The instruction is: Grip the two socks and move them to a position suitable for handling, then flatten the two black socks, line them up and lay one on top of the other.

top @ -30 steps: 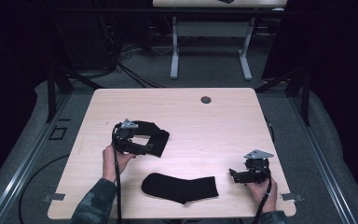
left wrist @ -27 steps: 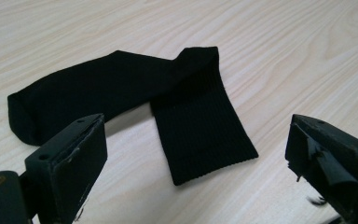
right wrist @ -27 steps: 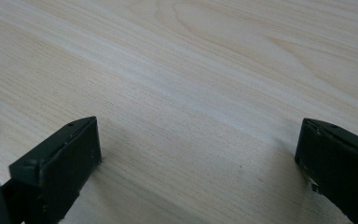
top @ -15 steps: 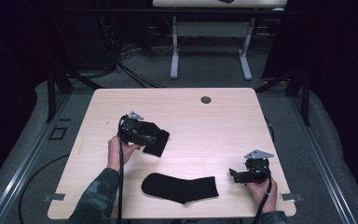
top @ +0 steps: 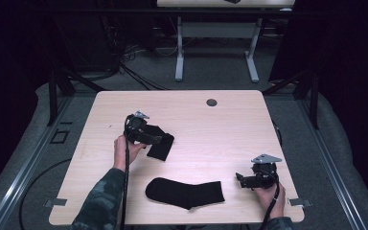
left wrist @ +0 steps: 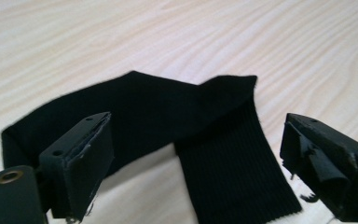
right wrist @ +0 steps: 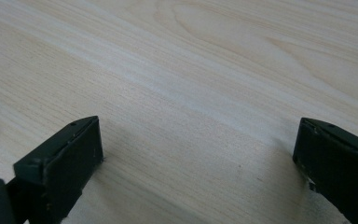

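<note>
A folded black sock (top: 161,145) (left wrist: 168,121) lies left of the table's middle. My left gripper (top: 157,139) (left wrist: 193,161) hovers right over it, jaws open on either side of the ribbed cuff, gripping nothing. A second black sock (top: 184,192) lies flat near the front edge. My right gripper (top: 239,179) (right wrist: 196,172) rests low at the front right, open over bare wood, well apart from both socks.
The light wooden table (top: 220,134) has a round cable grommet (top: 212,102) near its far edge. Beyond it stand another desk's white legs (top: 178,48) and cables on the dark floor.
My left gripper has swung right and down onto the folded sock, which now lies more compactly beneath it. The right gripper and the flat sock have not moved.
</note>
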{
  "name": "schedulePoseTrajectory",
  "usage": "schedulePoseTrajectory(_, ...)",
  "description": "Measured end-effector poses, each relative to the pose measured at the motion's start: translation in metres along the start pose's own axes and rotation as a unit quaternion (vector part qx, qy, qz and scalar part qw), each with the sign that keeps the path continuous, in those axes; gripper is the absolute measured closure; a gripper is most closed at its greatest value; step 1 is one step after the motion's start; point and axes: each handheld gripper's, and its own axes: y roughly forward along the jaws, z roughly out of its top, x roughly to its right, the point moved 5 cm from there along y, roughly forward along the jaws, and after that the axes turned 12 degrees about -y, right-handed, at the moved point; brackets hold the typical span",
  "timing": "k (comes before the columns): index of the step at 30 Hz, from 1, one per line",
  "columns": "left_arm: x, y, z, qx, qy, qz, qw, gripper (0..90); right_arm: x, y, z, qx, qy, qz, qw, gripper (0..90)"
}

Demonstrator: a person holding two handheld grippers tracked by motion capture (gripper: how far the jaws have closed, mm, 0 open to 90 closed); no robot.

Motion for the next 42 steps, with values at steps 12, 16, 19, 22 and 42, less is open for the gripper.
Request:
schedulePoseTrajectory(12, -0.001, 0.034, -0.004, -0.04, 0.01, 0.002, 0.9991, 15.4, 0.0, 0.0, 0.0, 0.001, 0.0, 0.0, 1.0, 1.2)
schedulePoseTrajectory(16, -0.003, 0.044, -0.003, -0.053, -0.003, -0.002, 0.9986, 18.4, 0.0, 0.0, 0.0, 0.001, 0.0, 0.0, 1.0, 1.2)
schedulePoseTrajectory(19, -0.003, 0.047, -0.001, -0.055, -0.002, -0.005, 0.9985, 24.2, 0.0, 0.0, 0.0, 0.001, 0.0, 0.0, 1.0, 1.2)
schedulePoseTrajectory(22, -0.001, 0.051, -0.002, -0.063, 0.001, -0.002, 0.998, 30.8, 0.0, 0.0, 0.0, 0.001, 0.0, 0.001, 1.0, 1.3)
schedulePoseTrajectory(42, 0.003, 0.05, -0.005, -0.041, 0.02, 0.044, 0.998, 80.4, 0.0, 0.0, 0.0, 0.001, 0.001, 0.0, 1.0, 1.3)
